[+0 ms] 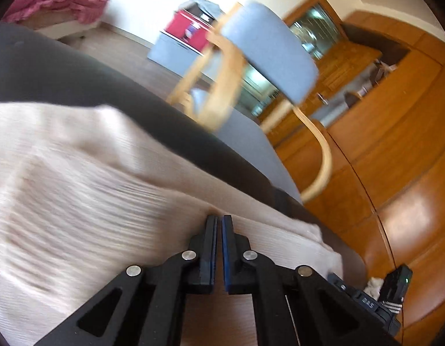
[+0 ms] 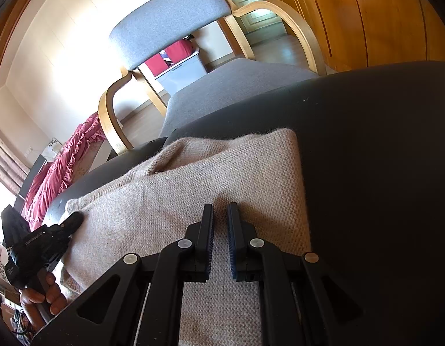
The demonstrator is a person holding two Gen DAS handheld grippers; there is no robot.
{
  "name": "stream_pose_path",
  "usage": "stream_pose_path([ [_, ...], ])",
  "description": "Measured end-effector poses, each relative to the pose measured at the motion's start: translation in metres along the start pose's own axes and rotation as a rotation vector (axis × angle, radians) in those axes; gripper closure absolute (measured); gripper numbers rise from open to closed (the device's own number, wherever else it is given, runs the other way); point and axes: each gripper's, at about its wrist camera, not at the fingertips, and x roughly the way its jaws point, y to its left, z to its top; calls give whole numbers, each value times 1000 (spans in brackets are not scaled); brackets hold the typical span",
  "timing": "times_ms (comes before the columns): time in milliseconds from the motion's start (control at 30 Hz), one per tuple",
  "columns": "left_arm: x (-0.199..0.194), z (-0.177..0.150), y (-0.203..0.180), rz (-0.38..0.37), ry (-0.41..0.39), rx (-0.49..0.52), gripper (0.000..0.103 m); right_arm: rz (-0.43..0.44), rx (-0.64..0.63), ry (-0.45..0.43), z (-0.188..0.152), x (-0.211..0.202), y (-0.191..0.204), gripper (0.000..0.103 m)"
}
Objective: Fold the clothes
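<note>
The dark bench [image 2: 381,144] carries the work. It runs from the near right of the right wrist view towards a grey upholstered armchair [image 2: 176,20] with bent-wood arms, which stands just beyond its far edge.

The task's thing is a beige knitted sweater [image 2: 222,167]. It lies flat on the bench, already doubled into a rough rectangle. Its long axis runs from the near edge away towards the armchair. A looser fold, possibly a sleeve, lies along the far left side.

Right hand-held gripper [image 2: 221,219]: it sits over the near middle of the sweater and points down and forward along the long axis. The jaws are drawn nearly together. Knit is visible through the narrow gap, and no fabric appears pinched between them. I judge it clenched on nothing, perhaps pressing the cloth down.

Left hand-held gripper [image 1: 219,225]: in its own view the jaws are closed to a slit over the sweater [image 1: 78,187] near the bench edge. The picture is blurred. A small pucker of knit shows at the tips, but whether fabric is caught cannot be told. In the right wrist view the same tool [image 2: 69,222] lies at the sweater's left edge, carried by a hand [image 2: 43,297].

Judgement: the left gripper is the nearer to the free left edge. The coming fold would probably carry that edge across the long axis towards the right gripper.
</note>
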Motion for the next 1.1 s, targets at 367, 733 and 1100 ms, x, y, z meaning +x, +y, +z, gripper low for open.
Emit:
stream_pose_path([
  [367,-11,-2,47,-77,-75,-156,97,127,-47,-73,2,-15,17,91],
  [733,-10,0,52,-71,-71,-145,97,209,-221,122,6,50,85,93],
  [1100,-15,-1,54,-77,-67,-145,97,122,154,-50,24,14,-24,94],
])
